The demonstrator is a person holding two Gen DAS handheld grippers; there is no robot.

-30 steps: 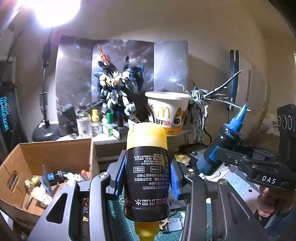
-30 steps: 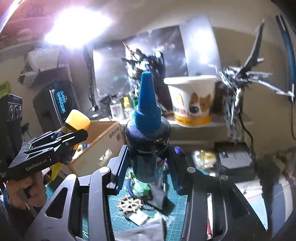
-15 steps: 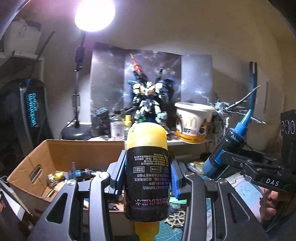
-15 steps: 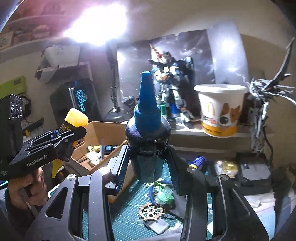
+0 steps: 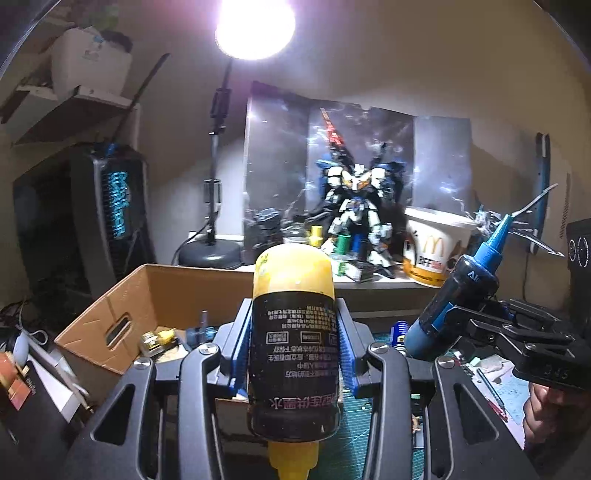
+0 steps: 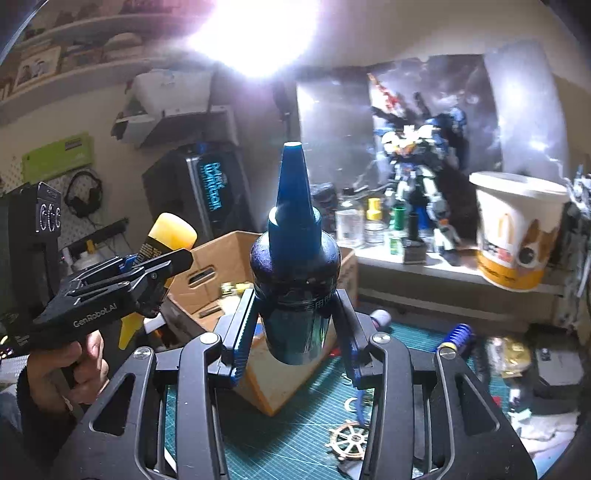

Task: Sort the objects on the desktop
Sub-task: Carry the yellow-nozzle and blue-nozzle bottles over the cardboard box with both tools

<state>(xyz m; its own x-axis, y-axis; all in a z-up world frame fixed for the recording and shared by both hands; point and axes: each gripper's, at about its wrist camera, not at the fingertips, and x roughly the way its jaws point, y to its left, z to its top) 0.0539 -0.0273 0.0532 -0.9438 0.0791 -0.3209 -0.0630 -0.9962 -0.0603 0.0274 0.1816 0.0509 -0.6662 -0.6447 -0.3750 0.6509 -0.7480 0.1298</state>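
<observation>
Both bottles aloft above the counter, swung leftward since a second ago: cardboard box, earlier low at the left edge of the left wrist view, now directly ahead behind the yellow ink bottle. Left tongs clamped on that bottle's black-labelled body, nozzle pointing down, blue pads pressed to both sides. Right tongs clamped on the blue ink bottle, nozzle up, low on its body. Same grips as before, no slip visible. Lamp glare shifted from upper left to top centre; model robot and paper cup pushed rightward. Likely meaning for the sort: carry nearly over the box, already holding small parts, drop-off probably next. Ship-wheel trinket lying on the green mat, apparently unsorted.
</observation>
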